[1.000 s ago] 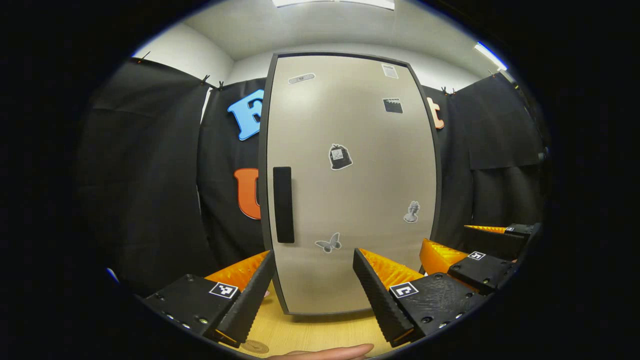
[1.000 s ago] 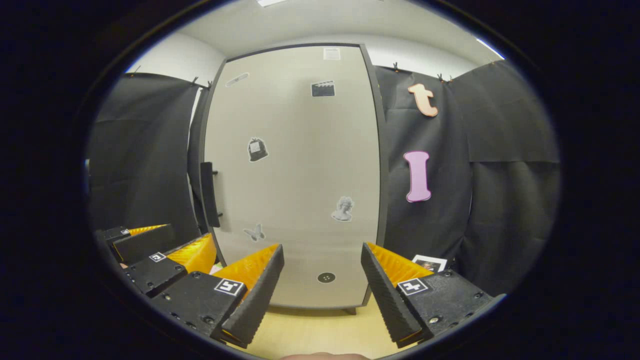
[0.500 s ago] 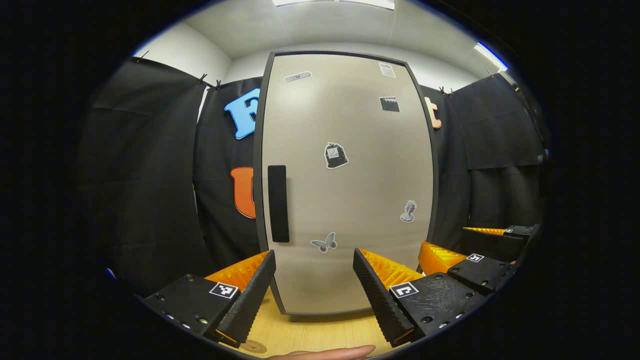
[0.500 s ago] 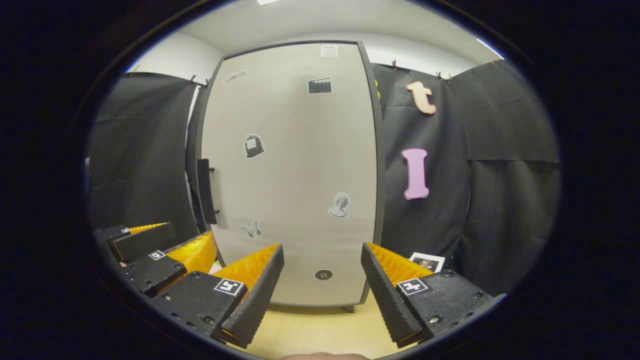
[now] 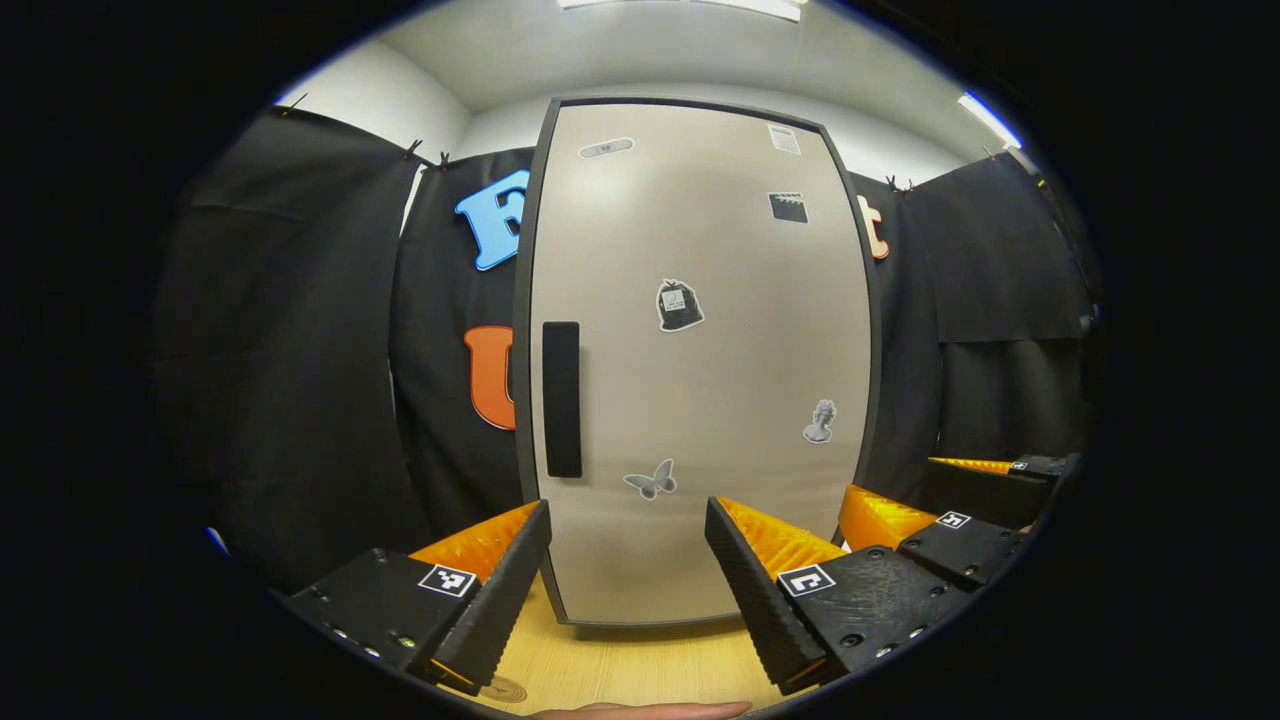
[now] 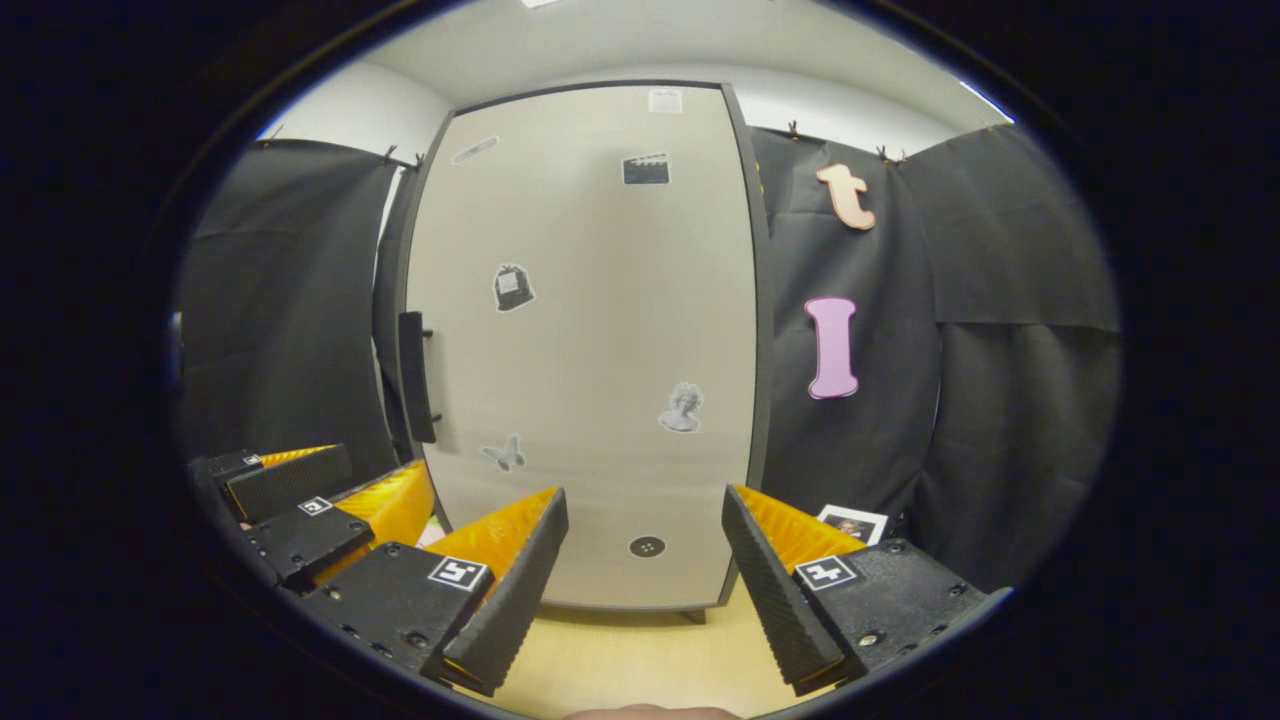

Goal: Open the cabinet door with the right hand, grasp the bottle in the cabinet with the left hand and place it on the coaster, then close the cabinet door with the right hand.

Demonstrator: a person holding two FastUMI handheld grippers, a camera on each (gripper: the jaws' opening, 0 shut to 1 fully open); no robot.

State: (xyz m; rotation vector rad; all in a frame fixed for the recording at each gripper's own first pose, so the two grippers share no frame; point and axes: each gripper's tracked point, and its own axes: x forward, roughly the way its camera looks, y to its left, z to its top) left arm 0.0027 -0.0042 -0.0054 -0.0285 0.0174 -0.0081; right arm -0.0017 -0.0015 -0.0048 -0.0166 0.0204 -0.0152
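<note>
A tall grey cabinet point(image 5: 700, 380) point(image 6: 590, 350) with a dark frame stands on a wooden table, its door closed and dotted with stickers. A black vertical handle point(image 5: 562, 398) point(image 6: 416, 376) sits on the door's left side. My left gripper point(image 5: 625, 585) is open, a short way in front of the door's lower part. My right gripper point(image 6: 645, 580) is open too, facing the door's lower right. Each gripper appears beside the other at the neighbouring view's edge. A round coaster point(image 5: 505, 689) lies on the table near my left gripper. The closed door hides the cabinet's inside.
Black cloth walls close in the booth on both sides. The light wooden tabletop point(image 5: 640, 665) point(image 6: 640, 665) runs under the cabinet. A small photo card point(image 6: 853, 523) lies at the cabinet's right foot. A finger point(image 5: 640, 710) lies along the bottom edge.
Both grippers have shifted only slightly; the cabinet door sits a touch higher in the left gripper view. The door stays closed and both grippers stay open.
</note>
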